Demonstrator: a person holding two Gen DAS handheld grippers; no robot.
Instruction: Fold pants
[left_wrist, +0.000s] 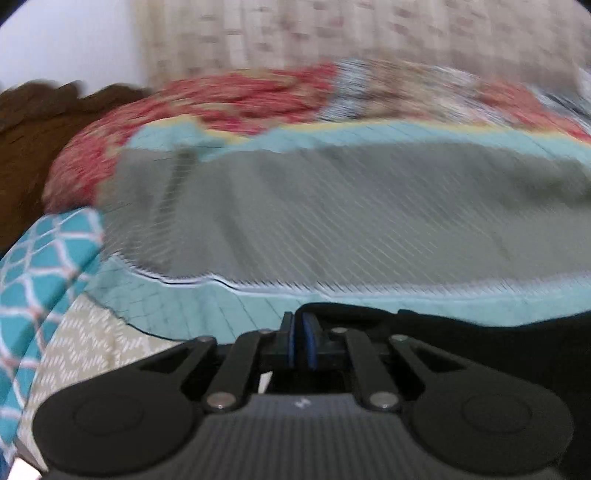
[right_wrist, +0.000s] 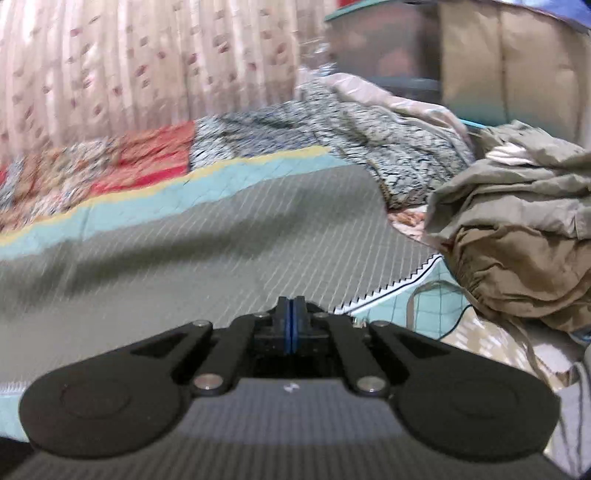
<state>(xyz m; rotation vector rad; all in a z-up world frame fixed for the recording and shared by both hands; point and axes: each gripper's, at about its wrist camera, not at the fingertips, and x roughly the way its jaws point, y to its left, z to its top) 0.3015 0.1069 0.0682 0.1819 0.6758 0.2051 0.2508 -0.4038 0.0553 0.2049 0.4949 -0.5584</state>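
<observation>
Risk: we fold nothing
Left gripper (left_wrist: 302, 341) and right gripper (right_wrist: 291, 325) fingers closed empty; pants (right_wrist: 184, 236) lie ungrasped on bed (right_wrist: 110, 218).

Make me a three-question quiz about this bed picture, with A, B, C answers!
1. Where is the crumpled tan clothes pile?
A. Right of the grey striped cloth
B. On the curtain
C. Under the gripper

2. What colour is the quilt's thin stripe?
A. Purple
B. Yellow
C. Black

3. How are the right hand-held gripper's jaws?
A. Wide open
B. Holding a sock
C. Shut, with nothing seen between them

Answers: 1 A, the pile sits at the right edge of the view. 2 B, a yellow line borders the teal band. 3 C, the blue pads meet.
</observation>
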